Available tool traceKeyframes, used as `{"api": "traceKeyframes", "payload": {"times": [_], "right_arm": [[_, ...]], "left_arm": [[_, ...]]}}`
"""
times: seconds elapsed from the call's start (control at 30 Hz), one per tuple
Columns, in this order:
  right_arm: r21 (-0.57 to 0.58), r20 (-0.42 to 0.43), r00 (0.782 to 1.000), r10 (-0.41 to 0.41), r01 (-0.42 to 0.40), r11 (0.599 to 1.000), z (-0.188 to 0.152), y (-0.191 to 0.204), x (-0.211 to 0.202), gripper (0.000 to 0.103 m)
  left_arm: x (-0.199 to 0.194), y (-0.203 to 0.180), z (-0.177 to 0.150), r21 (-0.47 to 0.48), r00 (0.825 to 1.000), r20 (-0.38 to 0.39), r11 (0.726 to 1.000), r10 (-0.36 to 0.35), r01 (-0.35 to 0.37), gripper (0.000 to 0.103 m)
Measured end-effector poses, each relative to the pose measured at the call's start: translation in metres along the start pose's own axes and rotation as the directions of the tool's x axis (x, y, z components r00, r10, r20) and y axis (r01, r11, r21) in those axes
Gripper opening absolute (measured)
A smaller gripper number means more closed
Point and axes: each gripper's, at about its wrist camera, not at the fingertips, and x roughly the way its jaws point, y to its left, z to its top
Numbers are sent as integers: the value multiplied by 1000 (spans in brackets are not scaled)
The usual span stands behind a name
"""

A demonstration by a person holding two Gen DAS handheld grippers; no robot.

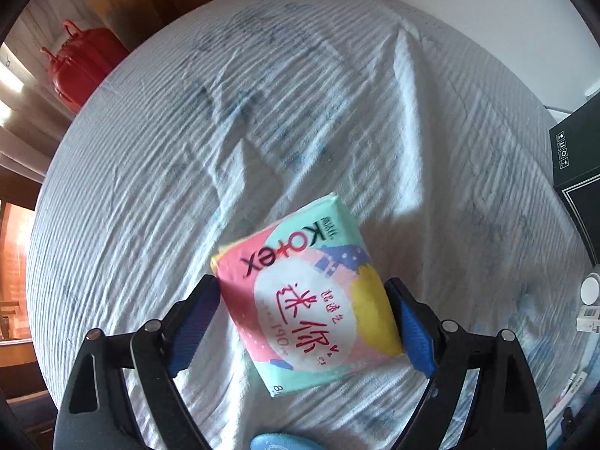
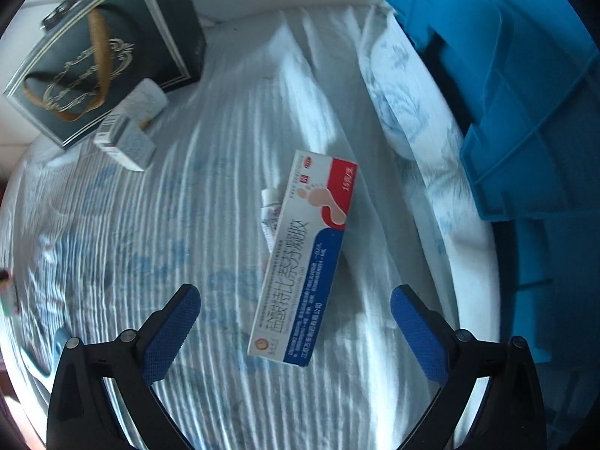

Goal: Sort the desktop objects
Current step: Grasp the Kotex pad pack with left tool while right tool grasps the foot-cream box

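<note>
In the left wrist view my left gripper (image 1: 302,292) is shut on a colourful Kotex pad packet (image 1: 307,296), its blue pads (image 1: 407,318) pressed to both sides, above the white cloth-covered table (image 1: 187,150). In the right wrist view my right gripper (image 2: 296,300) is open and empty. A long white, red and blue ointment box (image 2: 305,255) lies on the cloth between and just beyond its fingers. A small white tube (image 2: 270,213) lies against the box's left side.
A dark gift box with a gold ribbon (image 2: 97,48) stands at the back left, with two small grey cartons (image 2: 129,138) in front of it. A blue plastic crate (image 2: 525,93) fills the right side. A red gas cylinder (image 1: 86,63) stands beyond the table.
</note>
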Motion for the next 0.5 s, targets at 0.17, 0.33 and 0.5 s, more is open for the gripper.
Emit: {"api": "traceKeyframes", "payload": {"times": [0.17,0.33,0.5], "right_arm": [[26,-21,1000,16,-15,1000,9,-4,4,99],[7,-15,1000,14,-14,1000,12,3,3,72],[-16,-24,1000,7,-7,1000,13,12,9,39]], "left_arm": [[17,6,-11,-7,998,-48,1000,-28,27,87],[8,1,-18,51,1000,-19,998,-22,23,72],[-5,8,-30,71,1000,11,997,-23,22,71]]}}
